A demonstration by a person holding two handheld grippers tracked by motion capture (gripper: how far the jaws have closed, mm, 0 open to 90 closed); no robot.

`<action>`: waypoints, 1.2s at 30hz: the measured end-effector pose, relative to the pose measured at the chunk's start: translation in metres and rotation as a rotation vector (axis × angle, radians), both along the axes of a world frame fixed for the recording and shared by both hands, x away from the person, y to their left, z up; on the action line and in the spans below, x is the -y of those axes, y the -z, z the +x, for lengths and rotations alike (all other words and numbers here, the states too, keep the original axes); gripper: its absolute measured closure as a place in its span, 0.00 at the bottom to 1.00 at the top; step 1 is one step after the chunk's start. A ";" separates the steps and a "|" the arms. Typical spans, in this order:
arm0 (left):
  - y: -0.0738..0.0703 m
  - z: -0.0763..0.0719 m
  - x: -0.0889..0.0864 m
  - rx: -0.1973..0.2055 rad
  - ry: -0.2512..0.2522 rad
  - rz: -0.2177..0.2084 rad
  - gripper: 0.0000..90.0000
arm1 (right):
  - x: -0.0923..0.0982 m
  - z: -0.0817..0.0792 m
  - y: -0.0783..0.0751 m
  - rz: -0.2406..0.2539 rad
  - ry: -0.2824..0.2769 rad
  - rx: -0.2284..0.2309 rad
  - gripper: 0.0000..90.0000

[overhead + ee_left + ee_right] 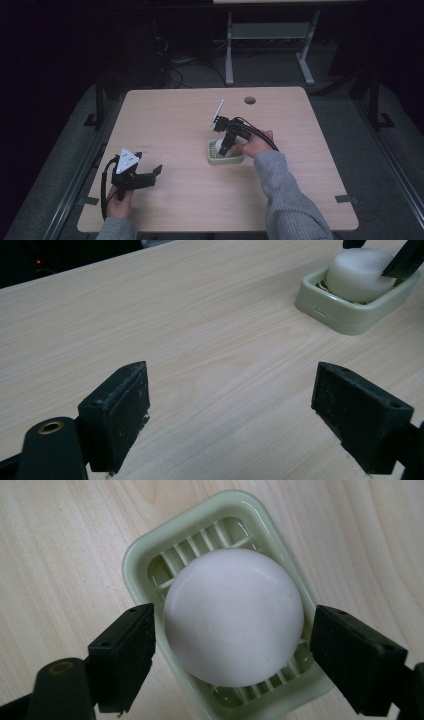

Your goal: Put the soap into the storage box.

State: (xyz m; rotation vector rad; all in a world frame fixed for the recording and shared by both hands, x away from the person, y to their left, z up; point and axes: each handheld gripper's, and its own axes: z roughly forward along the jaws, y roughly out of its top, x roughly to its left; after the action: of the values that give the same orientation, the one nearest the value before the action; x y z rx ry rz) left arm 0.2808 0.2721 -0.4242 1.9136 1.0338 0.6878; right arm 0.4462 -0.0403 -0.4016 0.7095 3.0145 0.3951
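Observation:
A round white soap bar point(234, 617) lies in a pale green slatted soap dish point(145, 555) at the middle of the wooden table point(175, 120). My right gripper point(232, 647) hangs straight above it, open, one jaw on each side of the soap with a thin gap at both. In the high view the right gripper point(223, 149) points down into the dish point(226, 160). My left gripper point(149, 164) rests open near the table's front left corner, nothing between its jaws point(230, 410). It looks toward the soap point(357, 275) and dish point(345, 320).
A round cable hole point(249, 100) sits near the table's far edge. Beyond the table stands a grey desk frame point(270, 32) on a dark floor. Bare wood point(200, 330) stretches between the left gripper and the dish.

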 end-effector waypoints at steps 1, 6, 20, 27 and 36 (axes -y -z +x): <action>0.000 0.000 0.000 0.001 -0.001 -0.001 0.17 | 0.001 0.000 -0.002 0.007 0.000 0.002 0.20; 0.000 0.000 -0.001 -0.002 -0.002 0.000 0.17 | 0.005 -0.002 -0.006 0.015 0.007 0.008 0.21; 0.000 -0.001 -0.001 -0.001 -0.001 0.005 0.17 | 0.018 -0.008 -0.019 0.050 0.016 0.017 0.20; 0.000 -0.001 0.000 0.000 -0.002 0.004 0.17 | 0.023 -0.013 -0.020 0.059 0.019 0.016 0.21; -0.001 -0.001 -0.001 0.003 -0.008 0.001 0.17 | 0.036 -0.019 -0.020 0.086 0.037 0.014 0.22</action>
State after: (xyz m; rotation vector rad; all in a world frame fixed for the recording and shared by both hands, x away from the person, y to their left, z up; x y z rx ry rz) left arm 0.2793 0.2730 -0.4234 1.9093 1.0394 0.6958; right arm 0.4274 -0.0758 -0.3813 0.7634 2.9822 0.5281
